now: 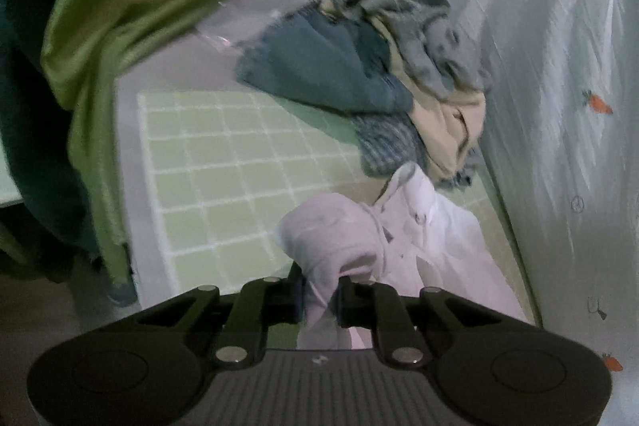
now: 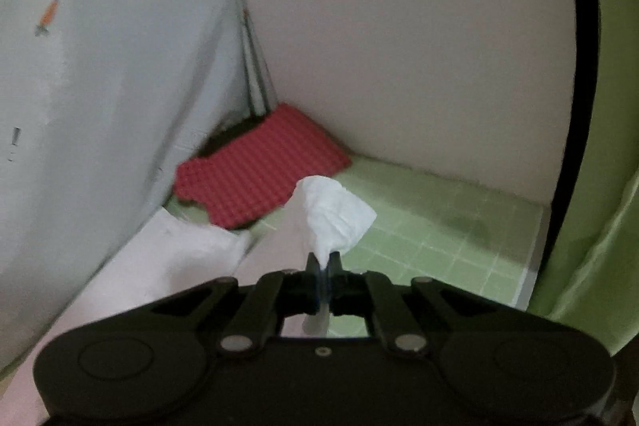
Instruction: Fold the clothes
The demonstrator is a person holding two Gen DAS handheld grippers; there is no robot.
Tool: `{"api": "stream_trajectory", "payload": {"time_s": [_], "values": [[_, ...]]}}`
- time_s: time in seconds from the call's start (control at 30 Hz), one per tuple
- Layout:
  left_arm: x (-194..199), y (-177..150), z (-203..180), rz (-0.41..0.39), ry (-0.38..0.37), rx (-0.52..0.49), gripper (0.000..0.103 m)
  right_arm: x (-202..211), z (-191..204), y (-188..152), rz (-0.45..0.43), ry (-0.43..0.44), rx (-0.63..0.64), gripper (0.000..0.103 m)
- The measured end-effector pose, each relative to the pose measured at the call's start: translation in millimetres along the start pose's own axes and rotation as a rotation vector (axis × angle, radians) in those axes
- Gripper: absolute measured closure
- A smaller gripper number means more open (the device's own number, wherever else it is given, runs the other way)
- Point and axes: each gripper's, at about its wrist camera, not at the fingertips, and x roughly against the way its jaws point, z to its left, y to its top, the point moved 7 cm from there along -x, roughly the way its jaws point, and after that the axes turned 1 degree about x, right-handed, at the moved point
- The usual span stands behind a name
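Both grippers clamped on one pale shirt above a green checked mat.

Left gripper [image 1: 319, 292] pinched narrow on a bunched fold of the shirt [image 1: 403, 250], buttoned front trailing ahead and to the right over the mat [image 1: 223, 170]. Right gripper [image 2: 324, 262] nipped tight on a white corner of the shirt [image 2: 333, 212], rest of the cloth spreading off to the left, lower edge cut off. Left view only: heap of clothes [image 1: 371, 66] farther ahead, blurred, perhaps towels among them, against a carrot-print sheet [image 1: 559, 86]. Right view only: red checked cloth [image 2: 259, 170] ahead in the corner. No readable writing anywhere.
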Motion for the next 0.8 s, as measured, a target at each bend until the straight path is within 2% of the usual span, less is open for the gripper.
{"api": "stream_trajectory", "payload": {"time_s": [0.17, 0.27, 0.43, 0.6, 0.7, 0.8], "values": [[29, 15, 39, -0.035, 0.063, 0.022, 0.087, 40, 13, 1, -0.027, 0.066, 0.002, 0.1], [36, 23, 46, -0.056, 0.085, 0.003, 0.087, 56, 22, 2, -0.051, 0.096, -0.005, 0.1], [39, 37, 12, -0.085, 0.027, -0.047, 0.087, 70, 43, 29, -0.104, 0.193, -0.08, 0.1], [46, 59, -42, -0.154, -0.06, -0.107, 0.087, 103, 75, 83, -0.27, 0.3, -0.079, 0.1], [43, 64, -60, -0.178, -0.074, -0.132, 0.087, 107, 90, 97, -0.336, 0.289, -0.03, 0.1], [30, 60, -59, -0.156, -0.062, -0.12, 0.087, 96, 96, 94, -0.319, 0.268, -0.013, 0.1]]}}
